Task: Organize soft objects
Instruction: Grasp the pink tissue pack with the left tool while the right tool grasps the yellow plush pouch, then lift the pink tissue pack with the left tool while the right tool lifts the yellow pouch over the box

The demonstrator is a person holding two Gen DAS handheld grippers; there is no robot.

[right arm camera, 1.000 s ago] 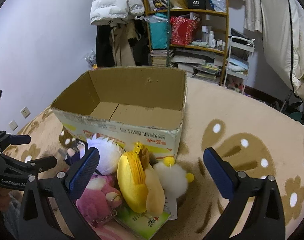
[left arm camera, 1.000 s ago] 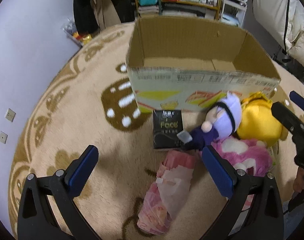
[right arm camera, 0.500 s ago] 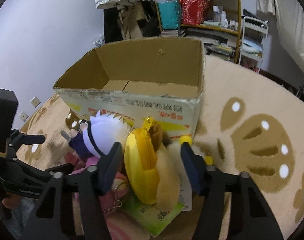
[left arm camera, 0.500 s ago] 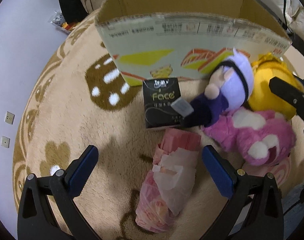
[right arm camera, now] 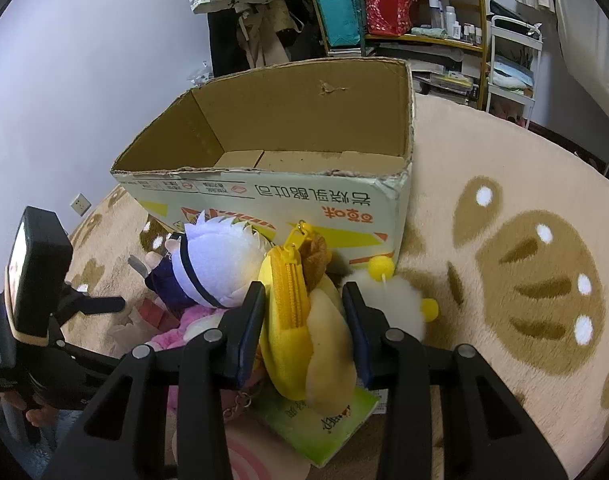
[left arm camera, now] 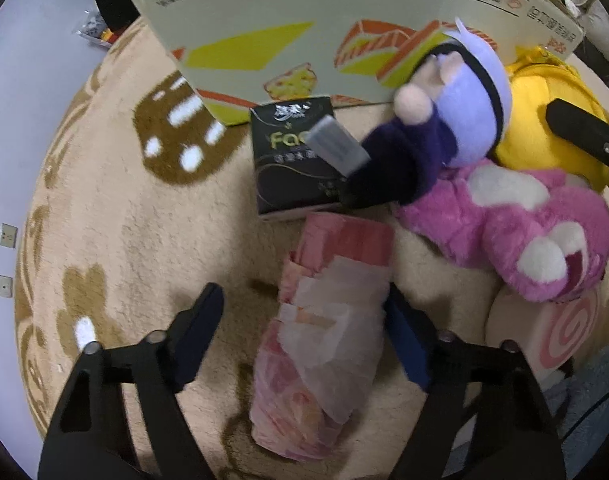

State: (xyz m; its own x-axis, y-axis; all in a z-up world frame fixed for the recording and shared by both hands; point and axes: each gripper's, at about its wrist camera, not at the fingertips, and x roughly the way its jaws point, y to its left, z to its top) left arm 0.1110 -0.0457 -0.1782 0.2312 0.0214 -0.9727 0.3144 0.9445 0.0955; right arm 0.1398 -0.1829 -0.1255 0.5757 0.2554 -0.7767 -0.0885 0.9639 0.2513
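- My right tool (right arm camera: 302, 322) has its fingers pressed against both sides of the yellow zip pouch plush (right arm camera: 294, 320), which sits on the carpet (right arm camera: 504, 200) just in front of the cardboard box (right arm camera: 304, 128).
- My left tool (left arm camera: 304, 332) is spread wide around the pink tissue pack (left arm camera: 328, 332); its right finger (left arm camera: 408, 344) looks to touch the wrapper, the left one stands apart.
- The purple-haired doll (left arm camera: 444, 120) leans over the black tissue box (left arm camera: 292, 160), hiding part of its label.
- The pink plush (left arm camera: 524, 232) lies beside it.
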